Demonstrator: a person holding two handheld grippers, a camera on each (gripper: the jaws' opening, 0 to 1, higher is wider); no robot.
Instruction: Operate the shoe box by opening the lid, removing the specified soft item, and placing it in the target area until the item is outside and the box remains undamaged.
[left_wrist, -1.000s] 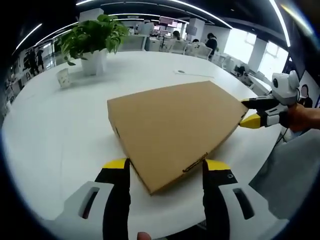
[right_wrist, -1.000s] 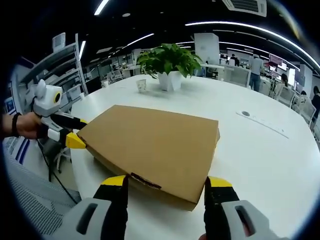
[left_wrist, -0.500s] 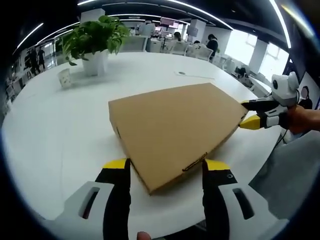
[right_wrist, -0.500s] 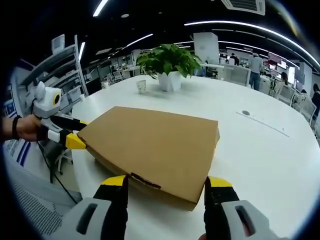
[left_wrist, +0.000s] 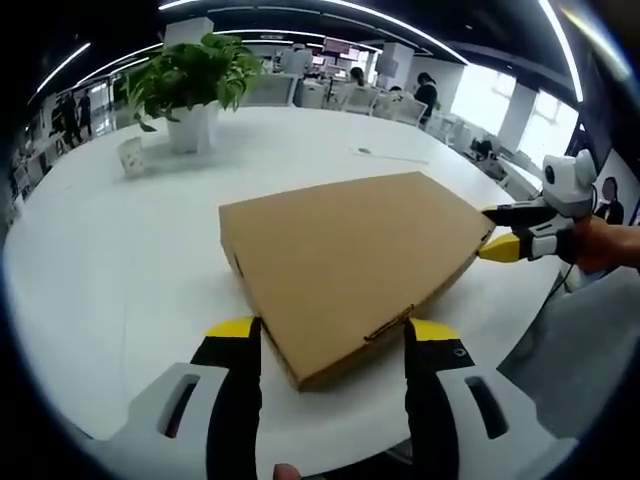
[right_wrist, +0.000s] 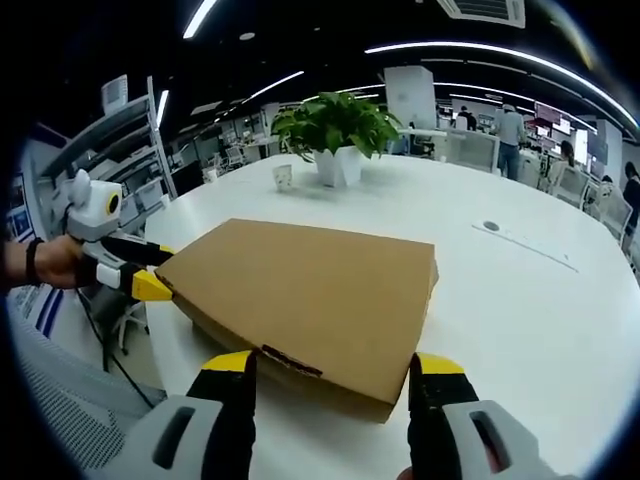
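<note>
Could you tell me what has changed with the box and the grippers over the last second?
Very little: the lid of the box may have lifted a touch, or the views have shifted. Both grippers, left and right, are open at its corners as before. The plant and the cup have stayed put.

The box (left_wrist: 350, 265) is plain tan cardboard on a white table (left_wrist: 120, 250). The grippers (left_wrist: 322, 345) (right_wrist: 328, 375) are black with yellow tips. The plant (right_wrist: 335, 120) is green, its pot white.

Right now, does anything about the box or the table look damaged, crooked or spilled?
Nothing stands out. The shoe box lies flat and closed on the white table, its cardboard unbent. The potted plant and small cup behind it stand upright.
</note>
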